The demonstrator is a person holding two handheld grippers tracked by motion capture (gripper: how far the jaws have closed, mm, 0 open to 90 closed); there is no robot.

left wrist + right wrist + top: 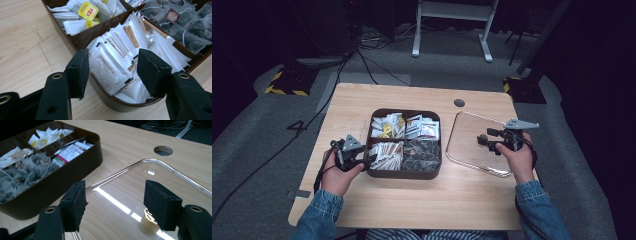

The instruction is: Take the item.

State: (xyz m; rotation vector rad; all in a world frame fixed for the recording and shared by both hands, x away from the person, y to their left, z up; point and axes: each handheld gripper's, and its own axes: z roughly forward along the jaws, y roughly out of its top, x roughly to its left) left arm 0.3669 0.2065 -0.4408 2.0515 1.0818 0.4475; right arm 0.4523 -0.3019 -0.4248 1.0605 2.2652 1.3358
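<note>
A dark brown four-compartment box (404,172) sits mid-table on the light wooden table (422,200), holding white sachets (117,57) in its near-left section, yellow-labelled tea bags (87,11) behind them, dark mesh pouches (185,27) near right, and red-and-white packets (71,152) far right. To its right a clear glass lid (160,182) lies flat, its small wooden knob (149,220) showing beneath the glass. The left gripper (113,72) hangs at the box's near-left corner, jaws spread wide, straddling the rim and the sachets, gripping nothing. The right gripper (115,205) hovers over the lid, jaws also wide apart, empty.
</note>
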